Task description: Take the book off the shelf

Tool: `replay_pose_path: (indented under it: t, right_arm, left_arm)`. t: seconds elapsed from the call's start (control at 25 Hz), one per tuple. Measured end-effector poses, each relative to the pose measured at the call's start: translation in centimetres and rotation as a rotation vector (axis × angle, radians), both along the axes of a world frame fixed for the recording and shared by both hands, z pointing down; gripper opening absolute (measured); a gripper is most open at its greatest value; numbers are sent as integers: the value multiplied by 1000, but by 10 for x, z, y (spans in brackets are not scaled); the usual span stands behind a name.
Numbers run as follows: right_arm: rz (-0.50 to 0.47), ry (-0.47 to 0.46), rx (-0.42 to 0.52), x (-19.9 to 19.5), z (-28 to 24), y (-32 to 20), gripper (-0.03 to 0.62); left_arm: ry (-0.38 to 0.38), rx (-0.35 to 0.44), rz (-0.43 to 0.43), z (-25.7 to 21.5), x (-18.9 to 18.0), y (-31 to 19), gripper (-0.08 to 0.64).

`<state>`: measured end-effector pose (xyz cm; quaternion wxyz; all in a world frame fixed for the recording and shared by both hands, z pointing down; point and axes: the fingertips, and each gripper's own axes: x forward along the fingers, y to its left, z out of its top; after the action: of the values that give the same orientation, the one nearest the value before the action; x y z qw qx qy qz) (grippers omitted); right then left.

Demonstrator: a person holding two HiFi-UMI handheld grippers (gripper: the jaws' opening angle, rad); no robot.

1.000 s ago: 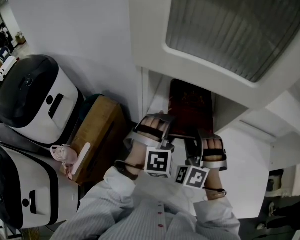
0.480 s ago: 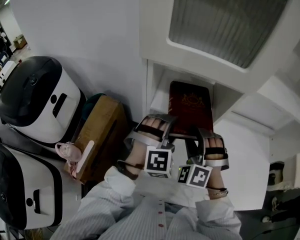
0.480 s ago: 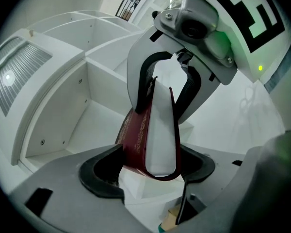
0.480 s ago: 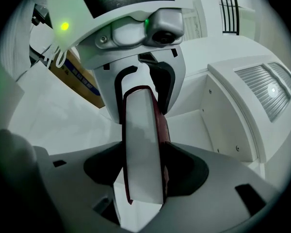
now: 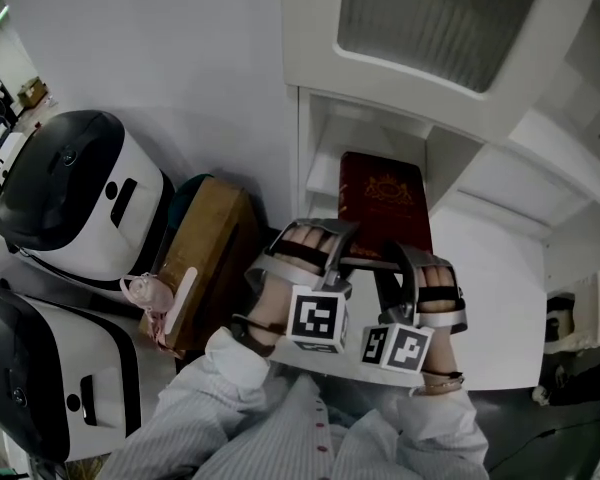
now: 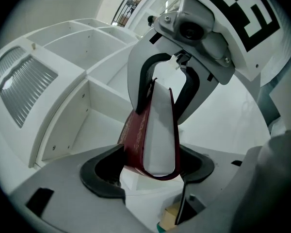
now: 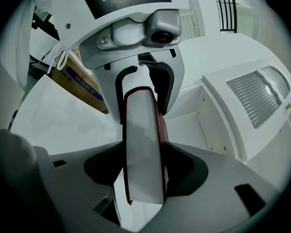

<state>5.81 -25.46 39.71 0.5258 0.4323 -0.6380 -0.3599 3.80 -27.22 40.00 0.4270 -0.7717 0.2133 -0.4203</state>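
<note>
Left gripper [image 6: 153,166] clamped near edge of dark red book [image 5: 382,206], its jaws having just closed a little further on covers. Right gripper [image 7: 144,171], just beside it, held same edge, pads pressed on both covers. Book reached ahead of both grippers, emblem side up, far end at mouth of white shelf [image 5: 325,158] compartment. Brown cardboard box [image 5: 205,258] sat off left gripper's outer side, black-and-white appliance [image 5: 75,203] beyond it.

The dark red hardcover book [image 5: 382,203] has a matt cover with shiny gilt stamping and plain white paper pages; the white shelf unit [image 5: 310,38] looks smooth, satin-finished.
</note>
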Motion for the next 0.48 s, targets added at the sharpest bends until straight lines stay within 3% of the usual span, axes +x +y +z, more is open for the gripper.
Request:
replay_pose_path:
  t: [0.48]
  right_arm:
    - [-90, -42, -4, 8, -14, 49, 242]
  left_arm:
    - [-31, -9, -53, -14, 8, 50, 314]
